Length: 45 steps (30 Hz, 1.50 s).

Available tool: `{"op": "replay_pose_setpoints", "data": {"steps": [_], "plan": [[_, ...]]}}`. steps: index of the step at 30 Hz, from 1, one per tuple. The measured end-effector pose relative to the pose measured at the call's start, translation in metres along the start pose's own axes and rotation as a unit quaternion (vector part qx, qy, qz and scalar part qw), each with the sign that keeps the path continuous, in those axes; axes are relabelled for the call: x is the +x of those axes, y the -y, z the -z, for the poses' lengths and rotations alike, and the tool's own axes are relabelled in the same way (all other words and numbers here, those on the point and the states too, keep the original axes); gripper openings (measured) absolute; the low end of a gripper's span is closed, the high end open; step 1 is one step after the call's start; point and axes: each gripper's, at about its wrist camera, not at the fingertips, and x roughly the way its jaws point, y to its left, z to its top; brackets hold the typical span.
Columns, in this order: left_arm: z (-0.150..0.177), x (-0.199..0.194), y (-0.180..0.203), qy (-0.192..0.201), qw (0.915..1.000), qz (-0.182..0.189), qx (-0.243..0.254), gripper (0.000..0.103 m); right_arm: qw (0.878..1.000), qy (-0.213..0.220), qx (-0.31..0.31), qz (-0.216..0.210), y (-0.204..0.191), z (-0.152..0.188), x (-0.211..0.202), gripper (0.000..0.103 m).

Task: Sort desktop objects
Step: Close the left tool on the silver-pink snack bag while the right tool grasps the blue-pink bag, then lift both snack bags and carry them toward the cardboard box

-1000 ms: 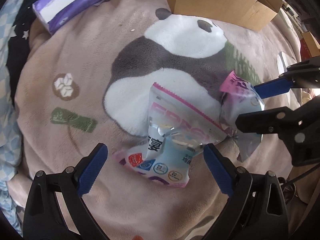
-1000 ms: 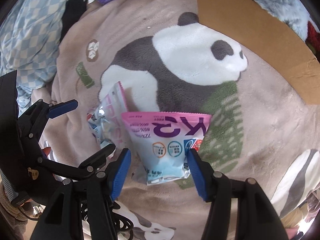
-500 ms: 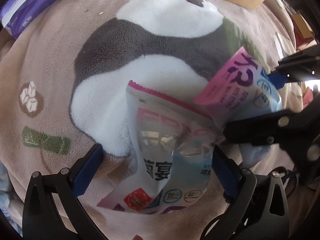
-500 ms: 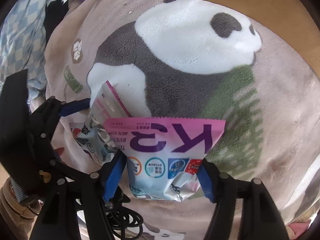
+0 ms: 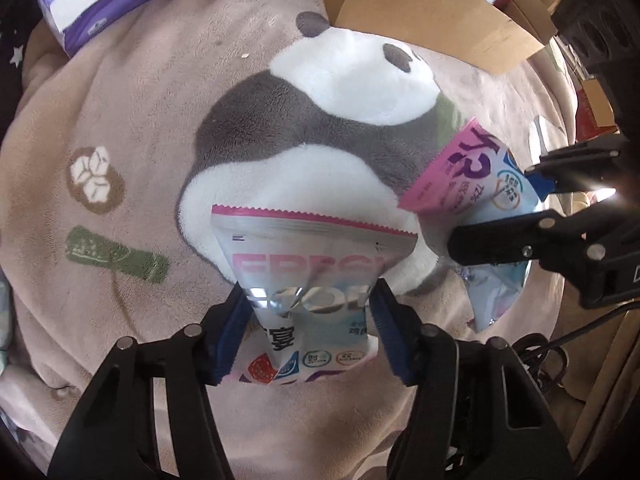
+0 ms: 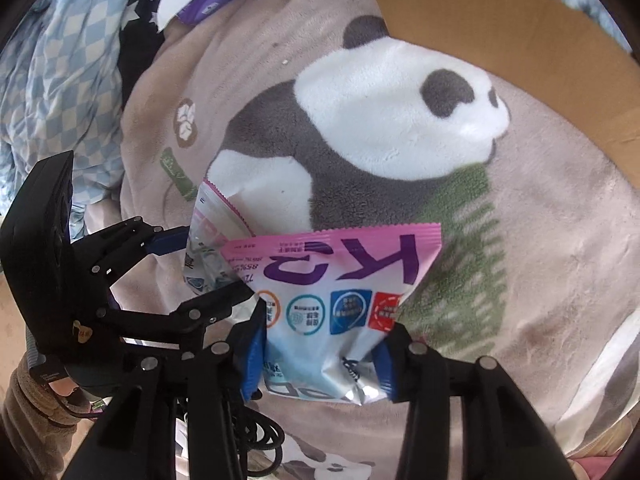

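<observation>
A silver snack pouch with a pink top edge [image 5: 312,264] stands between the blue pads of my left gripper [image 5: 312,332]. Its jaws are closing and the pads press the pouch's sides, which crumple. A pale blue pouch with a pink top and purple letters [image 6: 340,280] sits between the pads of my right gripper [image 6: 320,364]. These jaws are closing too and pinch its lower part. The two pouches are side by side over the panda blanket [image 5: 120,120]. Each view also catches the other gripper: the right gripper [image 5: 496,216] and the left gripper [image 6: 204,266].
A cardboard box [image 5: 420,20] stands at the far edge of the blanket. A purple-and-white tissue pack [image 5: 108,4] lies at the far left. Blue checked cloth [image 6: 60,60] borders the left side. Black cables [image 6: 260,440] and a person's sleeve [image 6: 32,408] are near the left gripper.
Both pairs of jaws have narrowed onto their pouches, which now crumple between the pads. Half a second ago the jaws stood wider around them and both cameras were closer to the blanket.
</observation>
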Motion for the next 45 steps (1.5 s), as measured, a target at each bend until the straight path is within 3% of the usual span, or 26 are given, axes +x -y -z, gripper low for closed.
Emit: {"op": "replay_pose_setpoints", "data": {"steps": [14,16,22,27,29,32,40,43,45], "plan": [[0.025,-0.041,0.046,0.018,0.9985,-0.013,-0.051,0.050,0.999,0.014,-0.028,-0.010,-0.017,0.006,-0.036,0.046],[0.019,-0.048,0.050,0.022,0.9981,-0.014,-0.055,0.046,0.999,0.017,-0.030,-0.013,-0.021,0.007,-0.041,0.046],[0.011,-0.072,0.060,0.036,0.9966,-0.023,-0.071,0.046,0.998,0.024,-0.046,-0.019,-0.029,0.012,-0.061,0.046],[0.007,-0.041,0.057,0.020,0.9941,-0.045,-0.097,0.047,0.998,0.025,-0.050,-0.013,-0.028,0.014,-0.062,0.046],[0.006,-0.031,0.052,0.017,0.9917,-0.058,-0.113,0.056,0.999,0.021,-0.046,-0.011,-0.022,0.012,-0.054,0.046],[0.004,-0.018,0.045,0.018,0.9903,-0.042,-0.131,0.069,0.999,0.017,-0.040,-0.011,-0.014,0.010,-0.043,0.046],[-0.011,0.006,0.037,0.015,0.9900,-0.027,-0.138,0.075,0.999,0.009,-0.033,-0.010,-0.005,0.011,-0.028,0.046],[-0.017,0.021,0.032,0.009,0.9884,-0.033,-0.148,0.075,1.000,0.010,-0.028,-0.009,-0.002,0.010,-0.028,0.046],[-0.019,0.024,0.029,0.016,0.9869,-0.028,-0.158,0.062,1.000,0.011,-0.026,-0.007,0.000,0.009,-0.029,0.046]]}}
